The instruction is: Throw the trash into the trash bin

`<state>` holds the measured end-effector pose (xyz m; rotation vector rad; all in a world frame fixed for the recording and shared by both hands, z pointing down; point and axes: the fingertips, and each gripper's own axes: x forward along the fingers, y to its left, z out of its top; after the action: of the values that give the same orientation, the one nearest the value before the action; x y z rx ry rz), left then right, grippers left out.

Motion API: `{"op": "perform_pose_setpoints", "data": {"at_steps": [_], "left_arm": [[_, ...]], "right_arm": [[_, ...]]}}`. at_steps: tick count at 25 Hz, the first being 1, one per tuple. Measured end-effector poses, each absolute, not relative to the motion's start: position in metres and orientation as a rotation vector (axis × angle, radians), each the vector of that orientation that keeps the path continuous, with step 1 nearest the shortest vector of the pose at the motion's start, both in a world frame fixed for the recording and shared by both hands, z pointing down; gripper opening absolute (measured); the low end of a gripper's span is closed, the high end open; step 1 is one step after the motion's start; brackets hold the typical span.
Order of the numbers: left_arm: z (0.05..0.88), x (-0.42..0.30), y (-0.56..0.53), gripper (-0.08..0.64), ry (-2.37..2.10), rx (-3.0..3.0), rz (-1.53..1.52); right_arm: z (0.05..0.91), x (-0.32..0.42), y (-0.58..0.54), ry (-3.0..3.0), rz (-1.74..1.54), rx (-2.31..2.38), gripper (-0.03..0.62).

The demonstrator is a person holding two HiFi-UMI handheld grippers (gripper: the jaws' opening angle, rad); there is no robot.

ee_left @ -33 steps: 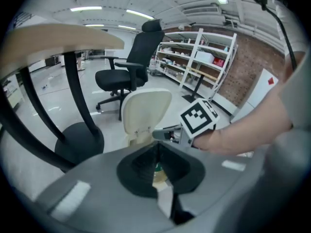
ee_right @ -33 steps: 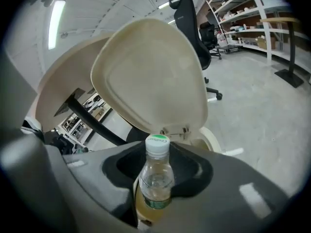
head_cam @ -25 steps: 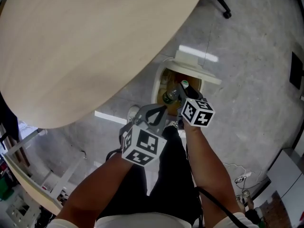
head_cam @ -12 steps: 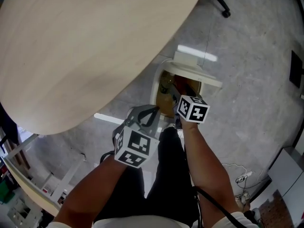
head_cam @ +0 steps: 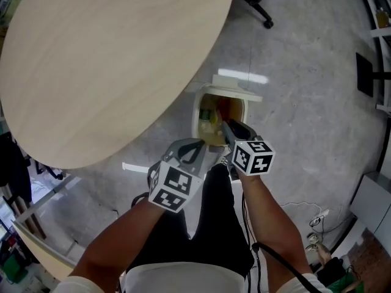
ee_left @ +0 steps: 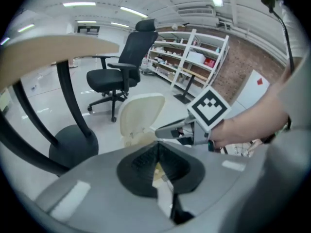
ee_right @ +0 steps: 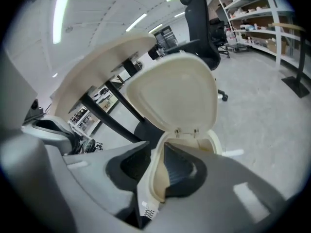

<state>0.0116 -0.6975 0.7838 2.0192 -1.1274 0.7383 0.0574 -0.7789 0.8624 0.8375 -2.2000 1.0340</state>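
Note:
The cream trash bin [head_cam: 197, 119] stands on the floor by the round table, its lid [ee_right: 170, 91] flipped up. Trash lies inside it, with a greenish piece [head_cam: 207, 115] on the left. My right gripper [head_cam: 229, 127] hangs just above the bin's near rim. Its jaws have just been closing, stand apart, and hold nothing. In the right gripper view only the bin's rim [ee_right: 214, 142] shows through the gap of that gripper [ee_right: 158, 149]. My left gripper [head_cam: 199, 143] is beside it, short of the bin, with its tips together and nothing in them [ee_left: 157, 145].
The large round wooden table [head_cam: 110, 66] overhangs the bin's left side. Its black pedestal foot [ee_left: 73, 144] stands near the bin. A black office chair [ee_left: 121, 72] is behind, with shelving [ee_left: 194, 62] beyond it. The person's legs [head_cam: 214, 212] are below the grippers.
A second ago the right gripper held a green bottle over the bin; now its jaws are bare and the bottle is out of them. Both grippers have risen a little.

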Motion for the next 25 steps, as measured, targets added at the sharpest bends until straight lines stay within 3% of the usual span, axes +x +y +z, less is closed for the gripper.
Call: {"op": "perform_pose_setpoints", "data": {"at_steps": [4, 19, 25], "left_arm": [[0.751, 0.002, -0.696, 0.008, -1.128, 2.074, 0.711], [0.541, -0.008, -0.695, 0.008, -1.117, 2.45, 0.563], [0.457, -0.032, -0.69, 0.008, -1.173, 2.498, 0.357]], "right_arm": [[0.797, 0.043, -0.775, -2.319, 0.943, 0.797, 0.005], [0.51, 0.076, -0.749, -2.624, 0.784, 0.993, 0.003], [0.445, 0.093, -0.73, -2.64, 0.751, 1.184, 0.003]]}}
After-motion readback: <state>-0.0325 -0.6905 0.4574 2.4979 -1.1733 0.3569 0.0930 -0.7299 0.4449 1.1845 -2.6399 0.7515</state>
